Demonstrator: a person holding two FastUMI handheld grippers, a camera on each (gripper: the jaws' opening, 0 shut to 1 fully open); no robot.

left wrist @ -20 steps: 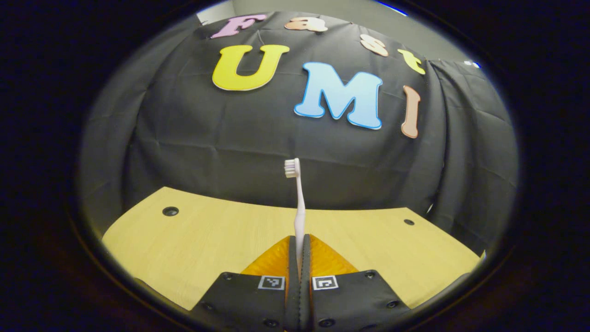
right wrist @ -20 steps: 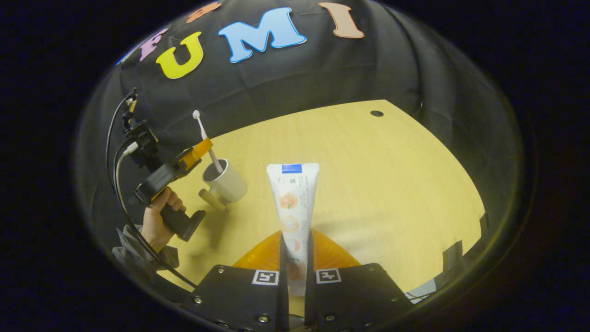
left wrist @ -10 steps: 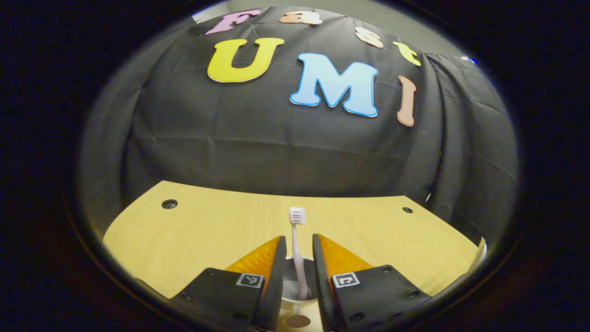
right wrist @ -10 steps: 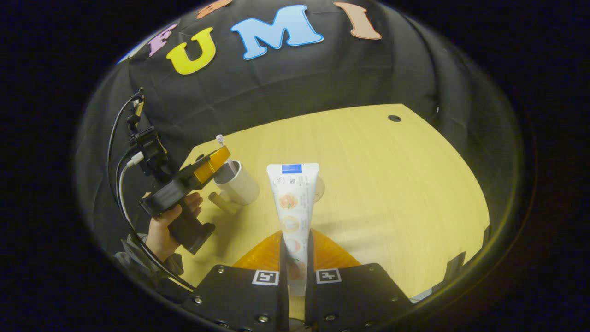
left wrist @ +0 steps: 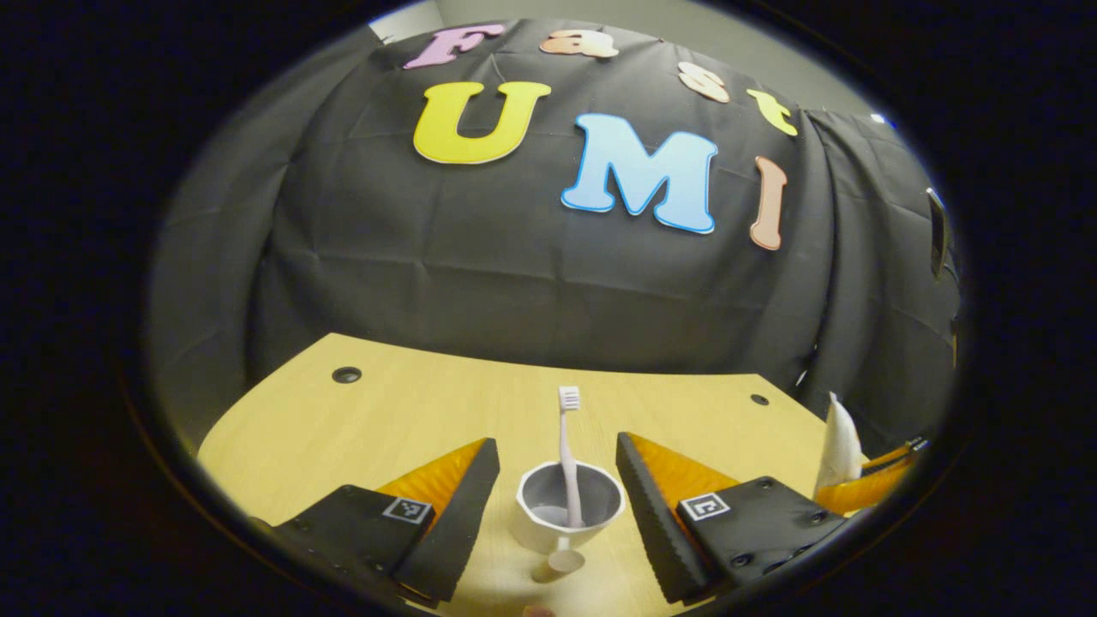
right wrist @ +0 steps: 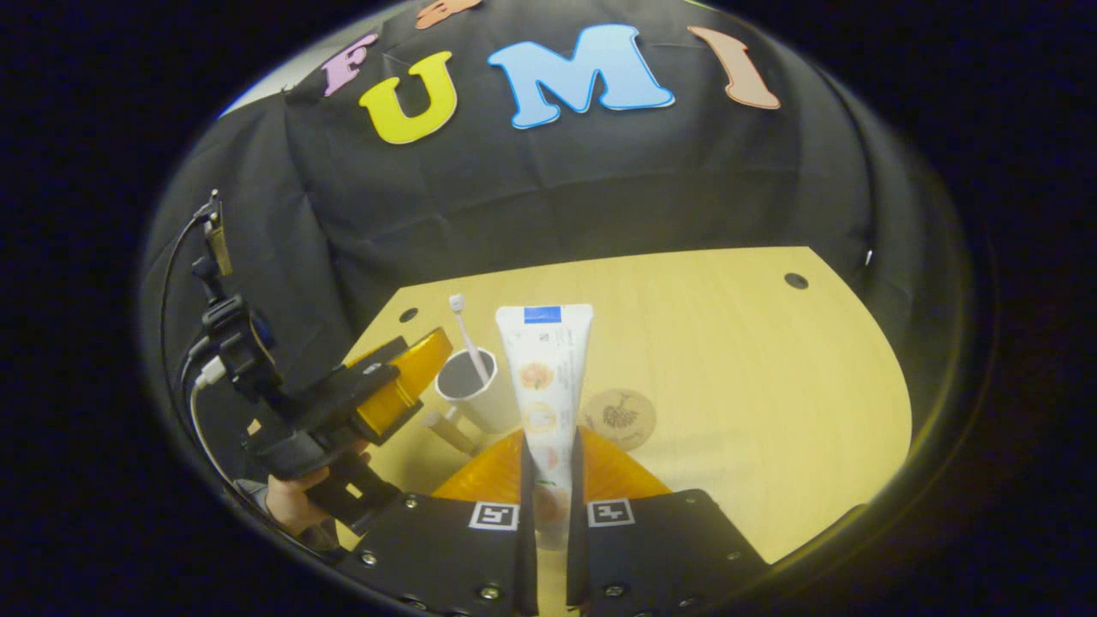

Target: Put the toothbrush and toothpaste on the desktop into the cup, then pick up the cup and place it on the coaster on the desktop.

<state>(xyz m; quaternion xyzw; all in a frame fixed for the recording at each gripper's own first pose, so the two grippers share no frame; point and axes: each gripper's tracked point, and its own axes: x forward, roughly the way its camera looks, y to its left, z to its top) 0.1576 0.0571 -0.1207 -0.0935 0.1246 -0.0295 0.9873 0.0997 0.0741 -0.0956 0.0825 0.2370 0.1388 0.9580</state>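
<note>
Over on the left, a hand [right wrist: 291,506] holds the left gripper [right wrist: 403,377] just beside the white cup [right wrist: 476,398], its fingers spread wide with nothing between them. From the left gripper view, that gripper [left wrist: 548,493] frames the cup [left wrist: 569,514], which stands upright on the pale wooden desktop [left wrist: 411,420] between the two open fingers, touching neither. The toothbrush [left wrist: 567,454] stands in the cup, handle down and leaning on the rim, bristles up above it. The cup's wooden handle [right wrist: 450,431] sticks out toward the near edge of the desktop.

Next along, the right gripper [right wrist: 548,493] is closed narrow on the toothpaste tube [right wrist: 545,386], both fingers pressing its lower end so that the tube points up and away, its crimped end topmost. The tube is held above the desktop, just right of the cup and apart from it. Right of the tube lies the round coaster [right wrist: 619,418], flat on the wood, with a dark printed pattern on it
</note>
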